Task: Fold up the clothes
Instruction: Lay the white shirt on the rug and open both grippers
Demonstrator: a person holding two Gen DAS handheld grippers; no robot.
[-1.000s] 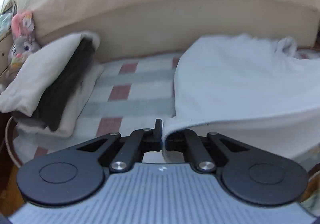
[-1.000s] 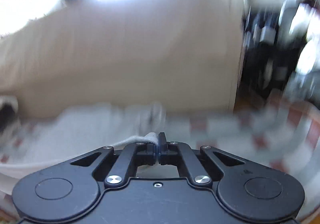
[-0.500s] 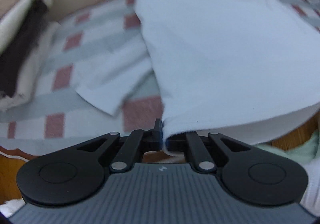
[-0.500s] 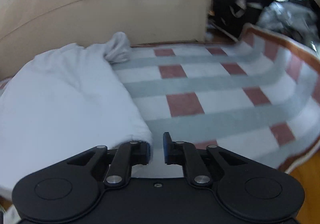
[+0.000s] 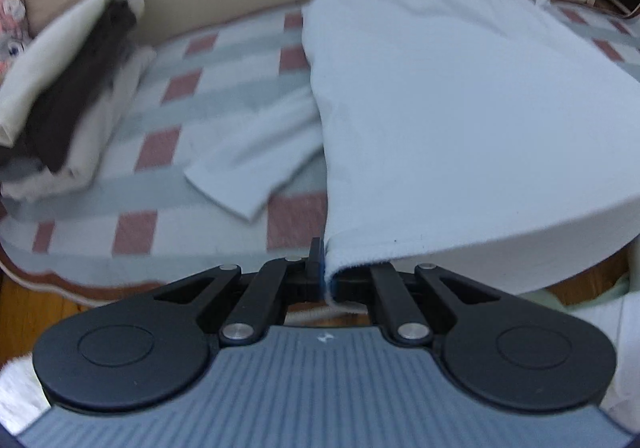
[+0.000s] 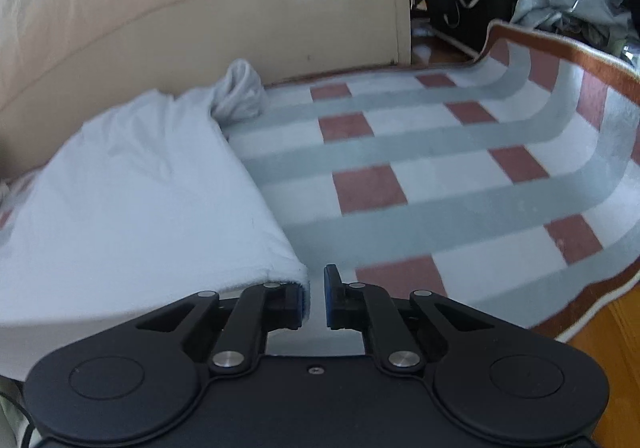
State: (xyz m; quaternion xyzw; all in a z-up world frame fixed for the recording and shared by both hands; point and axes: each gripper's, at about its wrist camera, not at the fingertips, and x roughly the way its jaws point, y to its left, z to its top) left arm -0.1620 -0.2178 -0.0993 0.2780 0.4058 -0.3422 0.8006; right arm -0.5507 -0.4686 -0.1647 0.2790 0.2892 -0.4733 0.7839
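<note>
Left gripper: the black two-finger left gripper (image 5: 320,268) pinches the hem corner of the pale blue-white cotton T-shirt (image 5: 460,108), its jaws pressed together on the cloth.
Right gripper: the black right gripper (image 6: 316,296) has a narrow gap between its blue pads and its jaws are closing; the shirt's other hem corner lies against the left pad (image 6: 303,298), not clamped.
T-shirt: spread over the checked rug of grey, white and brick-red squares (image 6: 440,176), collar end near the beige sofa base (image 6: 240,20); one short sleeve (image 5: 256,152) lies flat on the rug.
Hem: lifted off the rug at the left gripper.
Folded pile: cream and dark brown folded clothes (image 5: 68,96) sit on the rug, well apart from the shirt.
</note>
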